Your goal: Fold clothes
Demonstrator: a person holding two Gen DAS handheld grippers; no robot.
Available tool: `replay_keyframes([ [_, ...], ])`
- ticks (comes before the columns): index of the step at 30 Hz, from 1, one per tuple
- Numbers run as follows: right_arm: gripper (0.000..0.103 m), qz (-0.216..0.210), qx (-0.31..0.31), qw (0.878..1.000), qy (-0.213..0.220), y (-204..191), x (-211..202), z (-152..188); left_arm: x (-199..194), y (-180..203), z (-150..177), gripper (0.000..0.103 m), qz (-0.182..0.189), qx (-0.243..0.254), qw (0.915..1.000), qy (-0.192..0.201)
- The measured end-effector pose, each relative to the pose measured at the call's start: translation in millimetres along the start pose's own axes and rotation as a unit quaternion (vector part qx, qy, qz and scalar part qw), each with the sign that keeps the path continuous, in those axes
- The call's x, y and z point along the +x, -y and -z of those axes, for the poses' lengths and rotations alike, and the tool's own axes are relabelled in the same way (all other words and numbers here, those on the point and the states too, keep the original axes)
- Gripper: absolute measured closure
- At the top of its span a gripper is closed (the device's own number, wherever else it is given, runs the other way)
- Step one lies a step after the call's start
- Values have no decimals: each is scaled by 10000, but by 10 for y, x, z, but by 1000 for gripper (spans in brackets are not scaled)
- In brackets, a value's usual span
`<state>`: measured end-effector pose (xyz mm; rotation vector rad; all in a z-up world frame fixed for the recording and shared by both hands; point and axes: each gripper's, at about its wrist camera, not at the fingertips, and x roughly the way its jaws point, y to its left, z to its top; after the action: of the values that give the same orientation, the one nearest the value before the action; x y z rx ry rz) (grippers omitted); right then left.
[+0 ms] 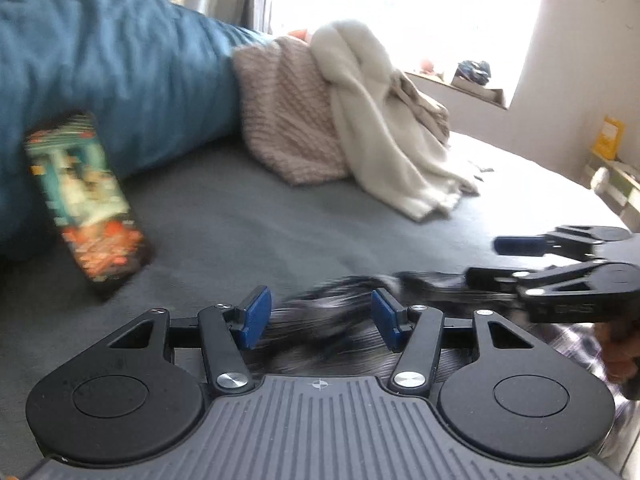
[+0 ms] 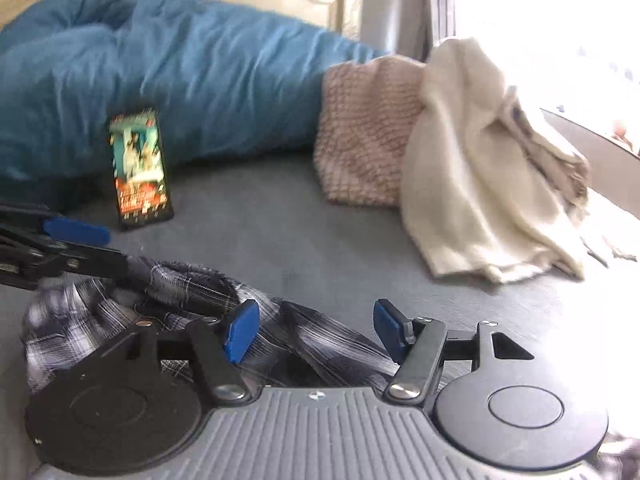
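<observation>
A dark plaid garment (image 1: 344, 288) lies crumpled on the grey bed sheet (image 1: 240, 220). My left gripper (image 1: 320, 318) stands open over it, blue pads apart, with blurred cloth lying between them. My right gripper (image 1: 496, 262) reaches in from the right, its fingers apart at the garment's far end. In the right wrist view the plaid garment (image 2: 184, 280) runs under my right gripper (image 2: 316, 330), which is open with neither pad pressing on it. The left gripper (image 2: 96, 246) comes in from the left edge, fingers apart at the cloth's bunched end.
A blue duvet (image 2: 200, 72) is heaped along the headboard side. A phone with a colourful picture (image 2: 140, 168) leans against it. A pink knit garment (image 2: 360, 132) and a cream garment (image 2: 472, 160) lie piled near the bright window. A hand (image 1: 616, 344) holds the right gripper.
</observation>
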<state>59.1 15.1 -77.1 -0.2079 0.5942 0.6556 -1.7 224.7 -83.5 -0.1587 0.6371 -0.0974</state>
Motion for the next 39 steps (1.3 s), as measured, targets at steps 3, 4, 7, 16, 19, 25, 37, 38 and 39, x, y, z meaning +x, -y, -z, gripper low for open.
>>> replay_keyframes([
  [3, 37, 208, -18, 9998, 29, 228, -314, 97, 210, 167, -1, 47, 25, 115, 9999, -73],
  [4, 39, 348, -139, 9993, 21, 308, -403, 137, 284, 205, 8, 47, 8, 137, 9999, -85],
  [7, 51, 714, -496, 9955, -368, 568, -549, 269, 497, 266, 49, 47, -194, 167, 9994, -214],
  [16, 70, 895, -1573, 9749, -1297, 767, -397, 635, 650, 232, 118, 47, -501, 118, 9984, -246],
  [19, 89, 1046, -1681, 9715, -1301, 757, -254, 688, 660, 216, 125, 48, -518, 130, 9983, -235],
  [25, 94, 1413, -967, 9782, -1174, 1064, -22, 551, 670, 190, 139, 47, -544, 168, 9981, -216],
  [37, 80, 1623, 1551, 9683, -1092, 1820, -67, 455, 677, 186, 157, 47, -533, 236, 9981, -180],
  [38, 80, 1776, 1700, 9632, -1085, 1884, -118, 465, 682, 184, 152, 47, -528, 229, 9982, -183],
  [39, 79, 1882, 1857, 9586, -1057, 1948, -172, 477, 685, 182, 147, 47, -523, 221, 9982, -185],
])
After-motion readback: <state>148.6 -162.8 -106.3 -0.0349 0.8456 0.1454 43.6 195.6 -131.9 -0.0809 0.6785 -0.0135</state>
